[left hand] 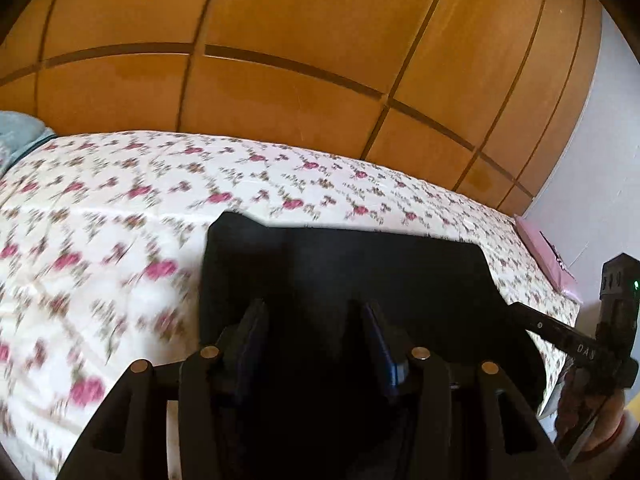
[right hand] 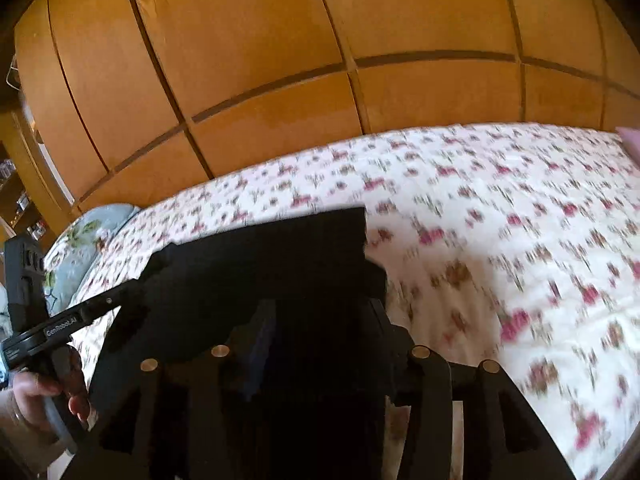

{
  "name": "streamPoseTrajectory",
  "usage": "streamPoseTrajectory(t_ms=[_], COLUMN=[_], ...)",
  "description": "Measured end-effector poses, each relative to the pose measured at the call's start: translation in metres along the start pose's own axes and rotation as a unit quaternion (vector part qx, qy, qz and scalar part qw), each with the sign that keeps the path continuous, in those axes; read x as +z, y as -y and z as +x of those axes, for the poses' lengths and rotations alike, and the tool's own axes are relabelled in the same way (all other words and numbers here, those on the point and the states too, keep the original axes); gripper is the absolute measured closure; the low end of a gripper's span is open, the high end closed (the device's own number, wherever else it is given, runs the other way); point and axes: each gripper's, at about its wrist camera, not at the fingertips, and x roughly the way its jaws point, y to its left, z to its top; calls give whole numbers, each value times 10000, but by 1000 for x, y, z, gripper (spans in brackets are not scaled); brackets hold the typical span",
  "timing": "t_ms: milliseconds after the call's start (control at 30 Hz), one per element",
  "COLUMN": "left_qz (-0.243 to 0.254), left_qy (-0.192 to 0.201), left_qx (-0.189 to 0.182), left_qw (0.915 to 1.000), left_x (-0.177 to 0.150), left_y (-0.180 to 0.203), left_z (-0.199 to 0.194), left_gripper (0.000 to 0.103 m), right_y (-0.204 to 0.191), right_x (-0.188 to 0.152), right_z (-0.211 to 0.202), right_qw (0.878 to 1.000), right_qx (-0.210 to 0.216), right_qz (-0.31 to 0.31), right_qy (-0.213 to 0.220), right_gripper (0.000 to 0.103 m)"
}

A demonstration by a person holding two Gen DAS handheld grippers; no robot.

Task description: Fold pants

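Observation:
Black pants point(left hand: 360, 272) lie as a dark folded slab on the floral bedspread point(left hand: 120, 208), near its front edge. My left gripper point(left hand: 314, 320) hovers over the pants' near part with its jaws well apart; dark cloth shows between the fingers and the pads are not pressing on it. The right wrist view shows the same pants point(right hand: 260, 264) under my right gripper point(right hand: 320, 316), whose fingers also stand apart over the cloth. Each gripper appears at the other view's edge: the right gripper point(left hand: 560, 332) and the left gripper point(right hand: 100, 304), held by a hand point(right hand: 36, 392). Both views are motion-blurred.
A tall wooden wardrobe point(left hand: 280, 60) runs behind the bed. A pale blue pillow point(right hand: 80, 240) lies at the bed's left end and a pink flat item point(left hand: 544, 252) at its right end, by a grey wall point(left hand: 592, 160). Bedspread point(right hand: 500, 220) stretches beyond the pants.

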Motion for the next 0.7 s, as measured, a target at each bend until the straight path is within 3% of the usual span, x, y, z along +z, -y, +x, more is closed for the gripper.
streamPoseTrajectory(t_ms=[133,233,467,600,700], left_qz=[-160,-320,-1211,-1500,-1449], left_qy=[-28,-103,-282,-520,-595], left_qx=[-14,-46,-793,-1050,-1091], left_qw=[9999,9994,9891,9817,9816], left_x=[-23,-39,-66,-54,-46], left_y=[-10,-18,-45,-53,-52], left_z=[-14,-20,-30,-22,-13], left_gripper=[47,38,31,32,31], right_y=[10,21,57,48,43], right_x=[-20,-33,-66,-60,-54], right_z=[-6,-9,-8,-7,-2], right_qw=[9991,9978,9772,9829,9839], right_qx=[26,52,999,854,891], right_qz=[316,550,1795,1519,1387], right_qy=[-292,-370,-535,-599,-697], right_gripper=[47,39,39,39,39])
